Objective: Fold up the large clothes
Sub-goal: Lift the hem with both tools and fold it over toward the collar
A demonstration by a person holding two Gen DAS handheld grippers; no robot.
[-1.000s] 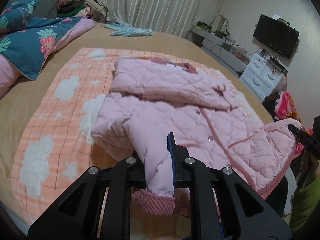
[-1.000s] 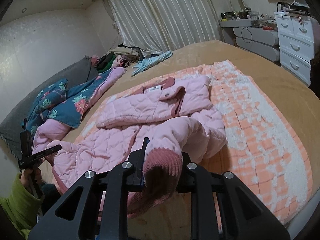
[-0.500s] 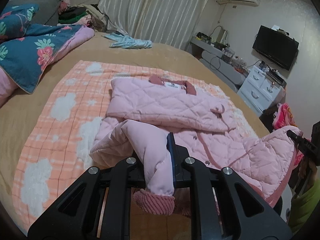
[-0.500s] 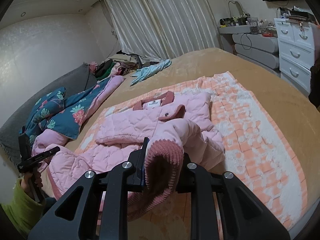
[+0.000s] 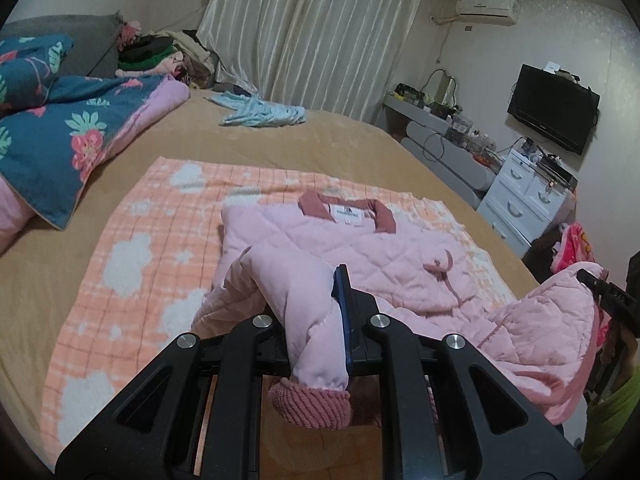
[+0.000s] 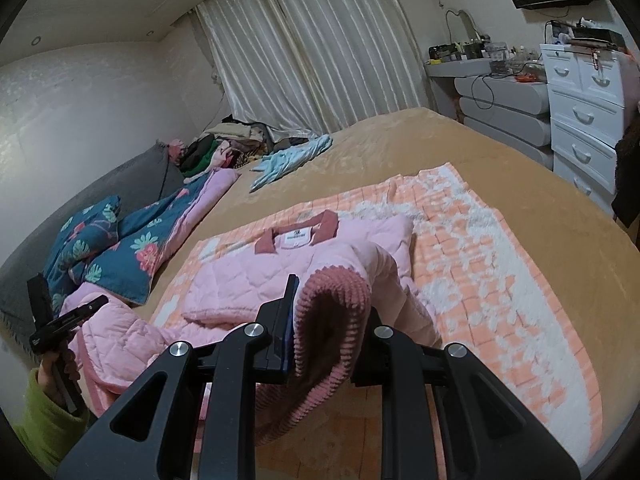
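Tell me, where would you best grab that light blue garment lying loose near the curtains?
Probably at the bunched end of the light blue garment, pinching a raised fold from above, coming in from the open stretch of the tan bedspread. It lies flat and crumpled, so only its ridges give a gripper anything to close on; the far side is crowded by the clothes pile.

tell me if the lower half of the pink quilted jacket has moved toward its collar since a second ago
Yes. In the left wrist view the pink quilted jacket has its gripped lower half carried up toward the dark pink collar, covering the front buttons, while the orange checked blanket stays put.
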